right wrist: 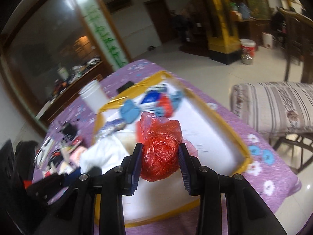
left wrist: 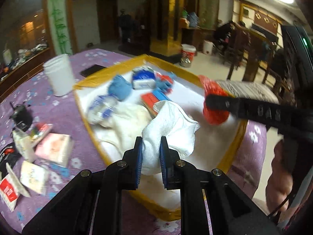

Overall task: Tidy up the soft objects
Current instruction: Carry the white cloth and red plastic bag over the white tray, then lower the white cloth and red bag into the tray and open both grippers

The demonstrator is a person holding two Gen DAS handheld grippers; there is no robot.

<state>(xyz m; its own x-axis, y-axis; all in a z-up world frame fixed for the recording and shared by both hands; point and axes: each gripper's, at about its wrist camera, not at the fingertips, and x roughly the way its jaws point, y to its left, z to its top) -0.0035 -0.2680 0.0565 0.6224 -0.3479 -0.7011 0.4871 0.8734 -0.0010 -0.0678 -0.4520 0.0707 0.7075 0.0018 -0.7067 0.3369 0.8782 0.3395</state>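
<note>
My left gripper (left wrist: 151,143) is shut on a white cloth (left wrist: 172,125), which hangs over the near part of a white box with yellow taped rims (left wrist: 109,68). My right gripper (right wrist: 160,148) is shut on a crumpled red plastic bag (right wrist: 160,150) above the same box (right wrist: 228,125). In the left wrist view the right gripper comes in from the right with the red bag (left wrist: 214,105). Inside the box lie blue cloths (left wrist: 119,87), tissue packs (left wrist: 143,78), a red and blue packet (left wrist: 154,98) and a white heap (left wrist: 125,123).
The box sits on a purple flowered tablecloth (left wrist: 64,105). A white plastic jar (left wrist: 58,74) and a dark phone (left wrist: 92,70) stand behind it. Tissue packs (left wrist: 54,148) and small items lie left. A striped cushioned chair (right wrist: 273,105) is right of the table.
</note>
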